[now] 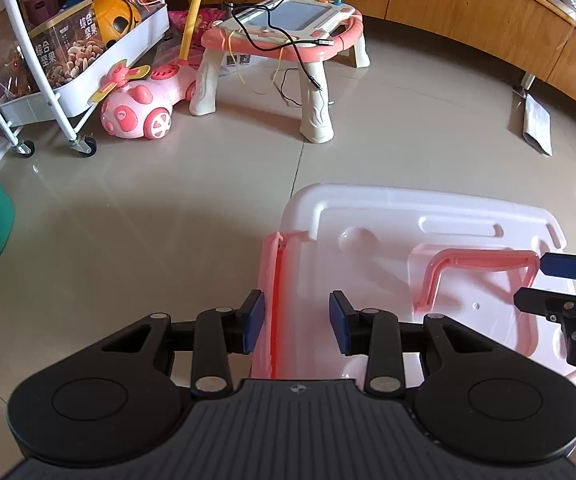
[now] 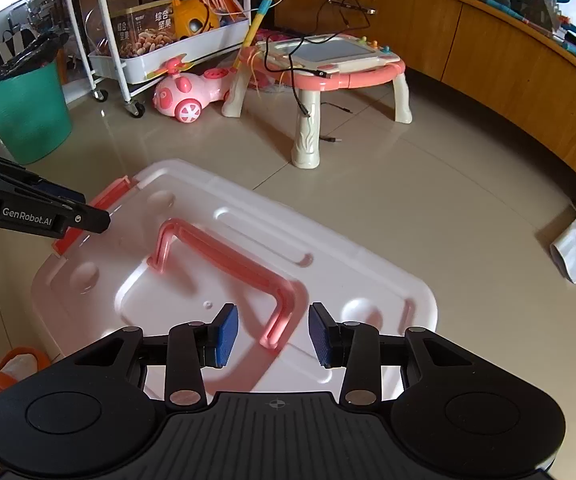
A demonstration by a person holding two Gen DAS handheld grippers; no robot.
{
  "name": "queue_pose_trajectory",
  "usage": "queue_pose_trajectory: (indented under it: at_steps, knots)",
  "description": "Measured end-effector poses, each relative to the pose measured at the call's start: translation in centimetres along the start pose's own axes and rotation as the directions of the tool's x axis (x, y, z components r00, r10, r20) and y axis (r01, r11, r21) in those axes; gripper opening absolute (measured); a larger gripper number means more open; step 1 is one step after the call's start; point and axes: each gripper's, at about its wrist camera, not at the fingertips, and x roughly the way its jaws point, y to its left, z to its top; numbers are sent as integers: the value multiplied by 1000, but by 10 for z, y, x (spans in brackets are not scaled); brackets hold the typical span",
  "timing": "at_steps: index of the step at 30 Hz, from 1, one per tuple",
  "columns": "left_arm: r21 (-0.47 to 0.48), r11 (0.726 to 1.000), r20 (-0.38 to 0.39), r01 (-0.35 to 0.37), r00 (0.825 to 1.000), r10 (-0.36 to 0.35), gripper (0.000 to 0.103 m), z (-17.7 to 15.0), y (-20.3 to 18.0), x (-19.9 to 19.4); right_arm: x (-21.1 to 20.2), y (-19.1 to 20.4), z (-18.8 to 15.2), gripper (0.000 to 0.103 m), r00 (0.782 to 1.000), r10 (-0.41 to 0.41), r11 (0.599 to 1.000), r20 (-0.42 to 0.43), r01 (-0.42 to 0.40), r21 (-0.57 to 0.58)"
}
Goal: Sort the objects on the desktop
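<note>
Opening the storage box point(image 2: 224, 264) sitting on the floor point(image 2: 428, 200): left gripper point(image 1: 297, 322) is straddling the pink latch point(image 1: 274, 300) at its left edge, jaws apart; right gripper point(image 2: 272, 334), also spread, is hovering over the lid handle point(image 2: 224, 256). Centre pads before squeezing.

tiled floor point(image 2: 428, 184) carries white storage box point(image 2: 248, 264), toy table point(image 2: 328, 68), green bucket point(image 2: 24, 116).
</note>
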Motion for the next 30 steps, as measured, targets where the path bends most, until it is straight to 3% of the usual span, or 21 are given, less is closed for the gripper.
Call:
queue_pose_trajectory:
  at_steps: [10,17,21,30]
  knots:
    - [-38,999,17,-25,1000,26,37,2,7,-4,-4,-1,1,37,1000,-6,1000,13,6,0]
    - [-16,999,39,-28,999,29,38,6,-7,-16,-10,-2,-1,37,1000,-8,1000,21,8,12]
    - [-1,999,64,-35,997,35,62,7,-25,-30,-22,-4,-2,37,999,-12,1000,37,11,25]
    - [-14,1000,116,-17,993,19,83,-1,-66,-72,-71,-24,-18,38,996,-32,995,86,23,102]
